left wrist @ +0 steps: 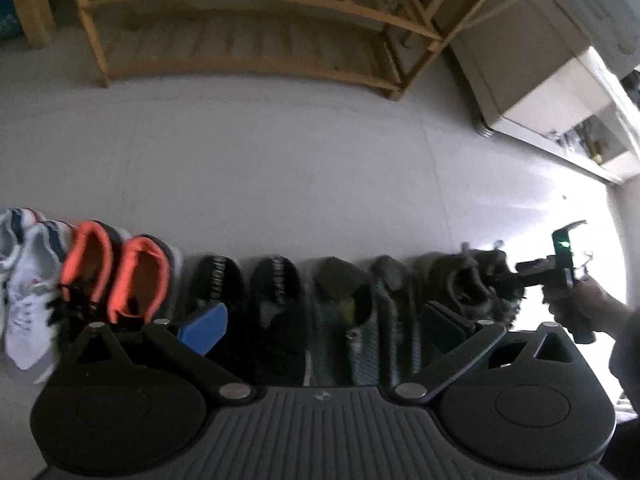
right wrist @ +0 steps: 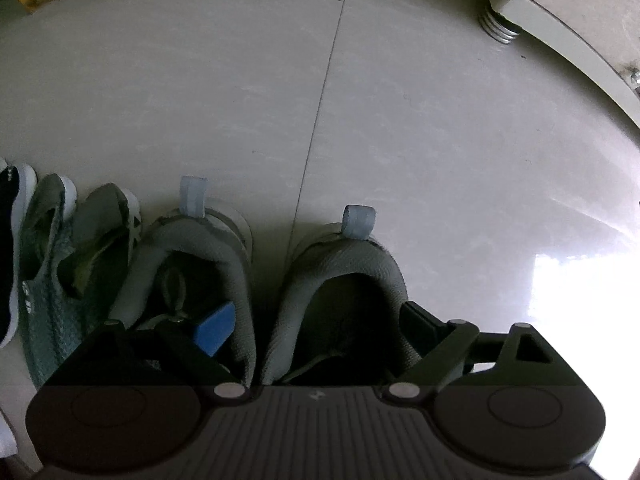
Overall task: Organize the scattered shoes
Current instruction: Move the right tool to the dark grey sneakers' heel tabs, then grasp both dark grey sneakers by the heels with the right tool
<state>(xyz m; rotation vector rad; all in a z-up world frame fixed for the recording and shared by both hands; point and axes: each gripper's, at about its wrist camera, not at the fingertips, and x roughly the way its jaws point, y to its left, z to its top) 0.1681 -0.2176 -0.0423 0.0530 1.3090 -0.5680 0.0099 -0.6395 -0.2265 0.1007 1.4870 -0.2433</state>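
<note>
Two grey shoes close the floor row, heels pointing away — right gripper, wide and holding nothing, straddles the outer one's collar. Left gripper, open and empty, hangs farther off over the black pair.

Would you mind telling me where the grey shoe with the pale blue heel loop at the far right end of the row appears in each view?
Left wrist view: the grey shoe is at the row's far right, partly behind the right gripper.
Right wrist view: the grey shoe is at bottom centre, between the open fingers.
Shared landmark: the cabinet's ridged metal foot.
</note>
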